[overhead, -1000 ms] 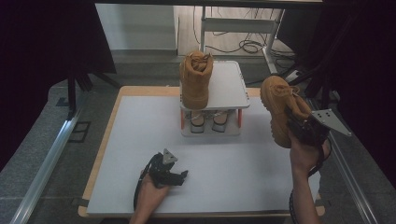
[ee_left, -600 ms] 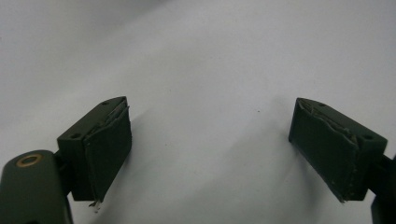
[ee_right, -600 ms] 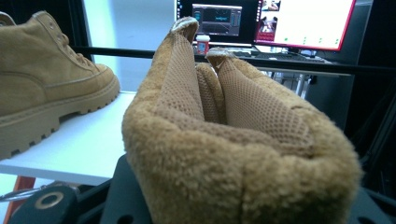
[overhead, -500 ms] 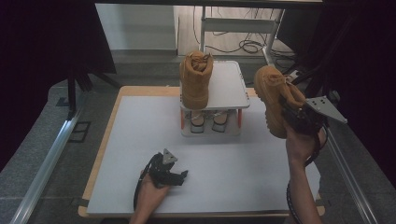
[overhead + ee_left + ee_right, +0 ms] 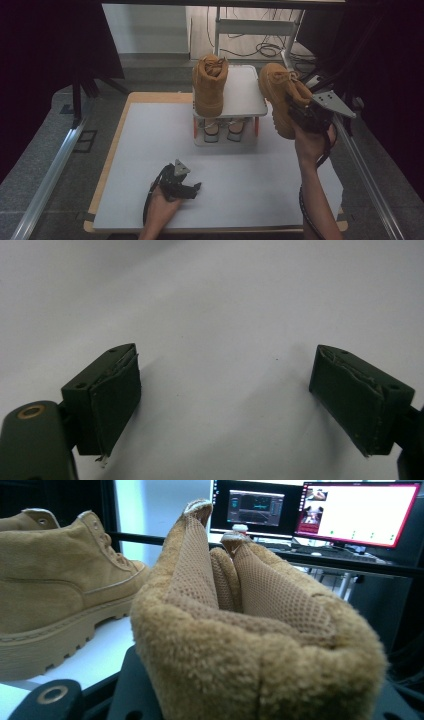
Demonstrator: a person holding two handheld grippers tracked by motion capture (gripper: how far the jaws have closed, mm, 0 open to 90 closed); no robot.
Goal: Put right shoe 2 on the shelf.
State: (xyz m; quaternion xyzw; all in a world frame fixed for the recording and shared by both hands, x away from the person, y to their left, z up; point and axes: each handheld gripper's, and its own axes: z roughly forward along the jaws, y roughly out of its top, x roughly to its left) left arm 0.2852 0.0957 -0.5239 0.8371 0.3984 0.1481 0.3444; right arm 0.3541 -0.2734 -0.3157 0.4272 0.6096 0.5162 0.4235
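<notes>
- The desk (image 5: pixel 150 150) has a plain white top with a light wooden edge and carries a small white shoe rack (image 5: pixel 245 92) at its far middle.
- The shoe rack has a flat white top shelf on red posts; a pair of pale shoes (image 5: pixel 223 131) sits on the lower level, too small to describe further.
- A tan suede boot (image 5: pixel 210 85) stands upright on the left part of the rack's top shelf, heel toward the camera, with a thick lugged sole of the same colour.
- The matching boot (image 5: pixel 280 97) is held in the air just right of the rack, level with the top shelf, toe away from the person and tilted. In the right gripper view its collar (image 5: pixel 250 645) is fleecy tan, the lining a woven mesh, and the tongue stands between the sides.
- The right gripper (image 5: pixel 307 117) has its jaws partly closed on the heel end of that boot, clamping the collar.
- The left gripper (image 5: pixel 177 184) rests on the near desk, jaws spread wide with nothing between them; bare white desk lies ahead of its pads (image 5: pixel 117 400).
</notes>
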